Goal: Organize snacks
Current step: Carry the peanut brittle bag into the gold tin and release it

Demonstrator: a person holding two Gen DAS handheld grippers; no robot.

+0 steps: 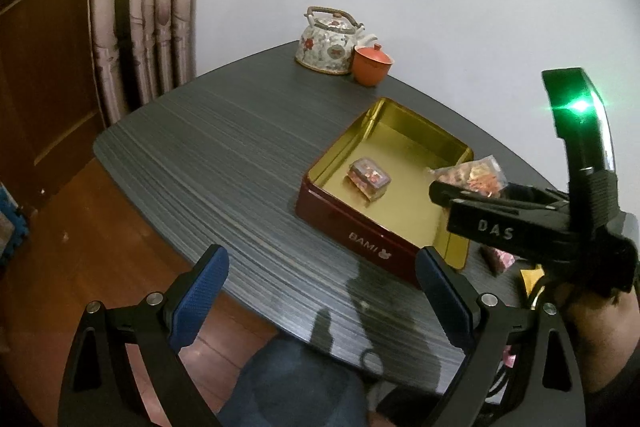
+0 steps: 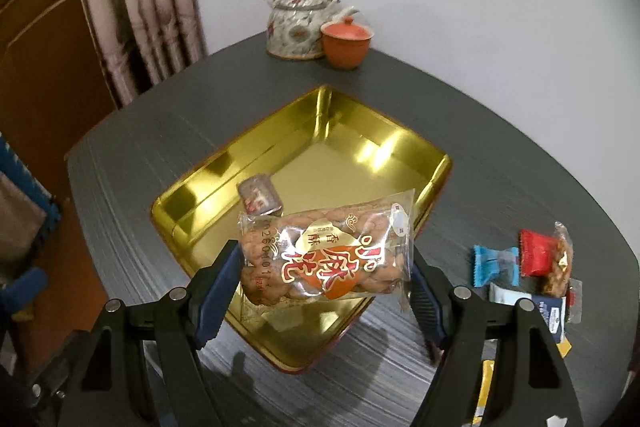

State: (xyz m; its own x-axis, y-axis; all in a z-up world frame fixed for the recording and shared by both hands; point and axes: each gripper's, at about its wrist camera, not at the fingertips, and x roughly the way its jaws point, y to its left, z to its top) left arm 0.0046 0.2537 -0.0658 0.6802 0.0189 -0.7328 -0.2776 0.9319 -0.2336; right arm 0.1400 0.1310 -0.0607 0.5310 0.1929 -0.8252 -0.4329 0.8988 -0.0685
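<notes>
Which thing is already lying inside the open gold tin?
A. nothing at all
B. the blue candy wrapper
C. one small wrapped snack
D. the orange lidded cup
C: one small wrapped snack lies on the floor of the gold tin, while the large clear snack bag is held above it in the right tongs.

Dark table (image 2: 500,163) carries tin (image 2: 192,195), teapot (image 2: 296,27), lidded cup (image 2: 346,43), perhaps five wrapped snacks (image 2: 536,253)
</notes>
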